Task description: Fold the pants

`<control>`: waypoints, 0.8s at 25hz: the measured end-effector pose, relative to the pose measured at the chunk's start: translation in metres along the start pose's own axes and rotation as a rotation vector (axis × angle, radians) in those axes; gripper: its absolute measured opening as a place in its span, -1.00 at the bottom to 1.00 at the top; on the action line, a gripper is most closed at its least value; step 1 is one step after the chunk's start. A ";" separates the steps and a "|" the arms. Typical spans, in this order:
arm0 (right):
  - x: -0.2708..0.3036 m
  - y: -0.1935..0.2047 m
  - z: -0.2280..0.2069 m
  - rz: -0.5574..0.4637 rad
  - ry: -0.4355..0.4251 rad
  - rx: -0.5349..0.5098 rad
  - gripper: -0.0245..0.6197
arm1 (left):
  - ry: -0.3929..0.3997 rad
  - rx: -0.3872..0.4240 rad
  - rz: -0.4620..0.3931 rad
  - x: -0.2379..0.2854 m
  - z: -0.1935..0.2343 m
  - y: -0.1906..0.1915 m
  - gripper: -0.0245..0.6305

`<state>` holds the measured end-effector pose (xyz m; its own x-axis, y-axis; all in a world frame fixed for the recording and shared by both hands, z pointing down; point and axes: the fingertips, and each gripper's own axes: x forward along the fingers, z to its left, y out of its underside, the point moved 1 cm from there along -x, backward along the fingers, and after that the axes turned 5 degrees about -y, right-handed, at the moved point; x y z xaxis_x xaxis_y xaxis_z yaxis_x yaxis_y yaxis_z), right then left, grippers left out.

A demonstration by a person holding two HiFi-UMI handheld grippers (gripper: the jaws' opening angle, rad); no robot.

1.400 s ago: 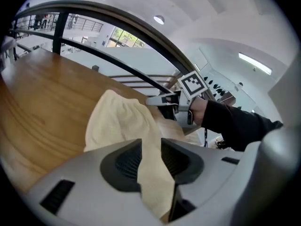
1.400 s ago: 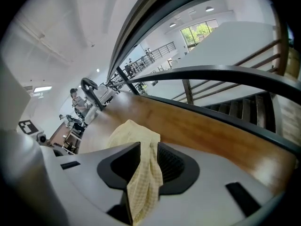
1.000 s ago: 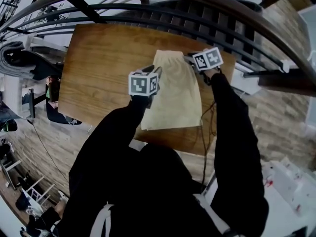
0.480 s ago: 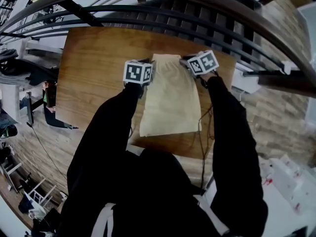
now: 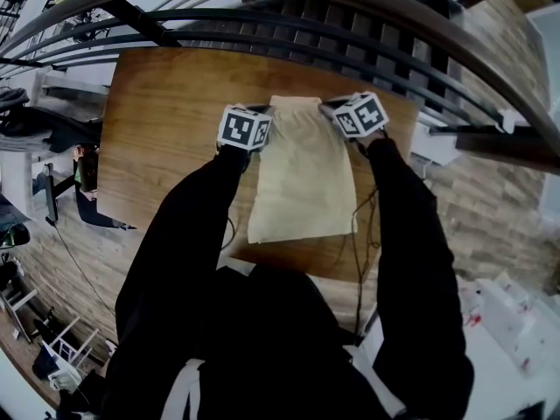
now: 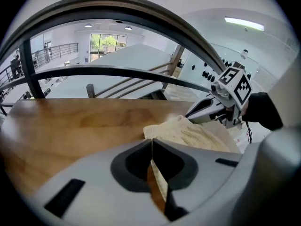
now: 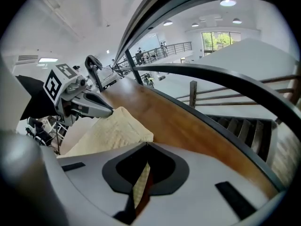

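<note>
Cream pants (image 5: 302, 178) lie flat and lengthwise on the wooden table (image 5: 175, 121), waistband at the far end. My left gripper (image 5: 268, 115) is at the far left corner of the waistband. In the left gripper view its jaws (image 6: 152, 141) are closing, and a fold of the pants (image 6: 188, 133) is pinched between them. My right gripper (image 5: 329, 106) is at the far right corner. In the right gripper view it (image 7: 146, 148) is shut on the edge of the pants (image 7: 110, 131). Each gripper view shows the other gripper across the waistband.
Dark curved railings (image 5: 350, 24) and a stairwell lie just beyond the table's far edge. A thin black cable (image 5: 363, 234) trails off the table's right side. Bare wood stretches to the left of the pants. The person's black sleeves cover the near part of the table.
My left gripper has moved from over the pants' left edge out to the far left corner of the waistband. The right gripper has stayed at the far right corner.
</note>
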<state>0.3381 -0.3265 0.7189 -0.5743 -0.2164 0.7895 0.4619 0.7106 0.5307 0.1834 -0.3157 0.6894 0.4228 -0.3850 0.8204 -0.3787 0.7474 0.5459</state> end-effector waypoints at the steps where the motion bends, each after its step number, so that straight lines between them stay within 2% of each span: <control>1: -0.003 -0.003 0.001 -0.009 -0.007 -0.002 -0.90 | 0.004 0.003 -0.005 -0.003 0.000 -0.002 -0.90; 9: -0.018 -0.015 0.032 -0.020 -0.027 -0.067 -0.91 | 0.026 0.065 -0.051 -0.029 -0.007 0.003 -0.90; 14: -0.023 -0.018 0.061 -0.051 -0.045 -0.068 -0.91 | 0.017 0.119 -0.123 -0.057 -0.007 0.011 -0.90; 20: -0.047 -0.010 0.084 -0.084 -0.034 -0.100 -0.92 | 0.031 0.202 -0.166 -0.088 -0.029 0.020 -0.90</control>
<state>0.3032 -0.2671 0.6505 -0.6357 -0.2477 0.7311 0.4754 0.6205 0.6237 0.1628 -0.2512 0.6228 0.5167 -0.4743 0.7128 -0.4575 0.5508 0.6981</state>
